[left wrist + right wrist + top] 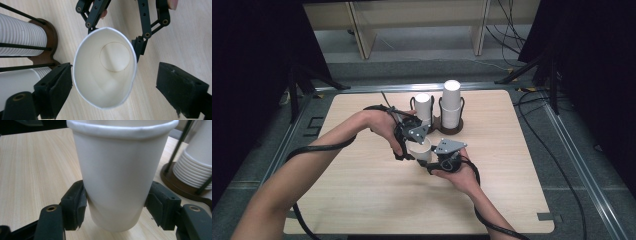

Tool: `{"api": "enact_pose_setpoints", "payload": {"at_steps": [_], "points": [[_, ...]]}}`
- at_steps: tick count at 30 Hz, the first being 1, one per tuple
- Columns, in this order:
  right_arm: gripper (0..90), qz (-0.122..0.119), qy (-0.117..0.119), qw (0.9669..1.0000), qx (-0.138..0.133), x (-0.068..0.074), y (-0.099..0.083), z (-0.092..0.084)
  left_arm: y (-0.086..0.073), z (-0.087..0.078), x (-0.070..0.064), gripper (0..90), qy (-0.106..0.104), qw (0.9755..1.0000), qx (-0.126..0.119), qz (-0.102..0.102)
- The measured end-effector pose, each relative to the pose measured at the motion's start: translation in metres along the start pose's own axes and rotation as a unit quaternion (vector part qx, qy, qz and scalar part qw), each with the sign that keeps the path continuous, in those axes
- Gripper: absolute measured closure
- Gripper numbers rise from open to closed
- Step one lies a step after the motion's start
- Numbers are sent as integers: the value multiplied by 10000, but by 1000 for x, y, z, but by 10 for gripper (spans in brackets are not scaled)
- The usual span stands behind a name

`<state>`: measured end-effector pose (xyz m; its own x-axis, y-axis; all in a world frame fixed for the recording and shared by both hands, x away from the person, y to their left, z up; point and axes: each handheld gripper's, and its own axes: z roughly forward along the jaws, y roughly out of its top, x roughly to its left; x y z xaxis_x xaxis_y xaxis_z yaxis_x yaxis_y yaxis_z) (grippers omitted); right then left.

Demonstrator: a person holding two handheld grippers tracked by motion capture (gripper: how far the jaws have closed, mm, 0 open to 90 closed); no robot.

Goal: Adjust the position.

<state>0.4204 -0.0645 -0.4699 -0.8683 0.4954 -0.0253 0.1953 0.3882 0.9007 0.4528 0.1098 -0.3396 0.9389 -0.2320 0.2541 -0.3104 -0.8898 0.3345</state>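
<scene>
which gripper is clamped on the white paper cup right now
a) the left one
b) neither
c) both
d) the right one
d, in the right gripper view the right gripper has its pads pressed on the paper cup low on its sides, while in the left gripper view the left gripper has jaws standing apart from the rim.

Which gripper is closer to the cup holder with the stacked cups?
Left. The left gripper sits just in front of the cup holder, over the single cup. The right gripper grips that cup lower down, farther from the holder.
</scene>
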Motion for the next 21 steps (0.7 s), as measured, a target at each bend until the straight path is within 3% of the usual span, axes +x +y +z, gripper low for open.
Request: {"api": "enact_pose_setpoints", "payload": {"at_steps": [4,12,14,16,17,21], "points": [[362,53,-128,9998,-111,-5,-3,-9,-9,-4,-2,124,251,9993,-244,-110],[359,235,-263,9990,-263,-12,-11,-23,-29,-5,-15,120,639,9933,-873,-413],[358,293,-249,9988,-315,-13,-13,-26,-35,-4,-20,117,747,9900,-1056,-572],[358,214,-355,9987,-296,-15,-15,-30,-44,-3,-27,117,878,9846,-1300,-777],[357,340,-389,9983,-287,-16,-17,-33,-47,-3,-29,116,913,9826,-1377,-851],[357,436,-498,9972,-357,-20,-21,-44,-64,2,-43,114,1146,9739,-1530,-1225]]}}
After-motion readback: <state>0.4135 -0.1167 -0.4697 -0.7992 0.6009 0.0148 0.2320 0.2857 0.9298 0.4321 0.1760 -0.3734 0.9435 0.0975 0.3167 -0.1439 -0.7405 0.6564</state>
